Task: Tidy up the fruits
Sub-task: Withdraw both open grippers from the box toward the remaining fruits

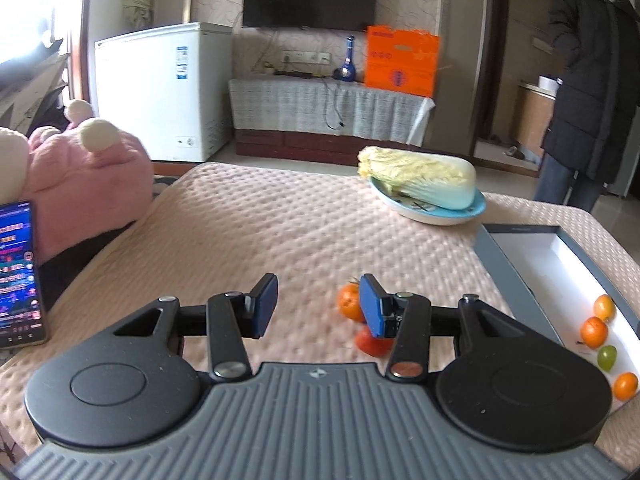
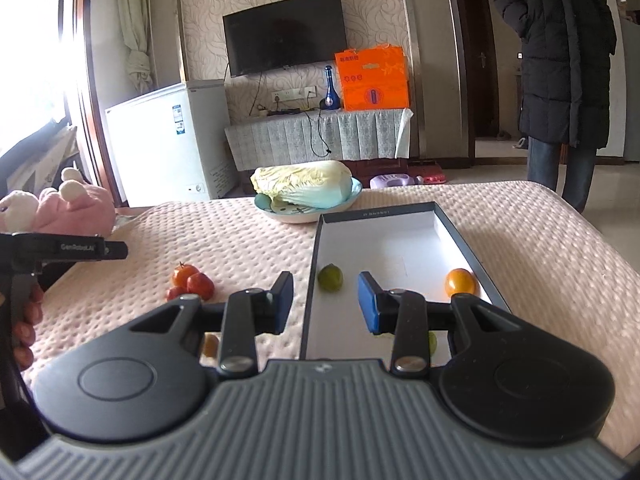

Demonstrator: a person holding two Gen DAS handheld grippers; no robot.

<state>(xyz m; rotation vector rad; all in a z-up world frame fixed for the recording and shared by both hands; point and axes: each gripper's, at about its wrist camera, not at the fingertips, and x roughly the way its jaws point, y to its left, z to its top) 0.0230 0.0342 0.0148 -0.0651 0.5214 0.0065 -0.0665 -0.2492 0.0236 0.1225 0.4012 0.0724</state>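
My left gripper (image 1: 318, 306) is open and empty above the pink quilted table. An orange tomato (image 1: 349, 302) and a red fruit (image 1: 370, 343) lie just behind its right finger. A shallow grey box with a white floor (image 1: 560, 276) sits to the right and holds several small orange and green fruits (image 1: 594, 332). My right gripper (image 2: 325, 302) is open and empty over the box's near left edge. In that view a green fruit (image 2: 330, 277) and an orange fruit (image 2: 461, 282) lie in the box (image 2: 384, 240). A cluster of red and orange tomatoes (image 2: 191, 280) lies on the cloth to the left.
A napa cabbage (image 1: 420, 176) lies on a blue plate (image 1: 432, 210) at the table's far side. A pink plush toy (image 1: 80, 184) and a lit phone (image 1: 18, 272) are at the left edge. A person in a dark coat (image 1: 592, 80) stands at far right.
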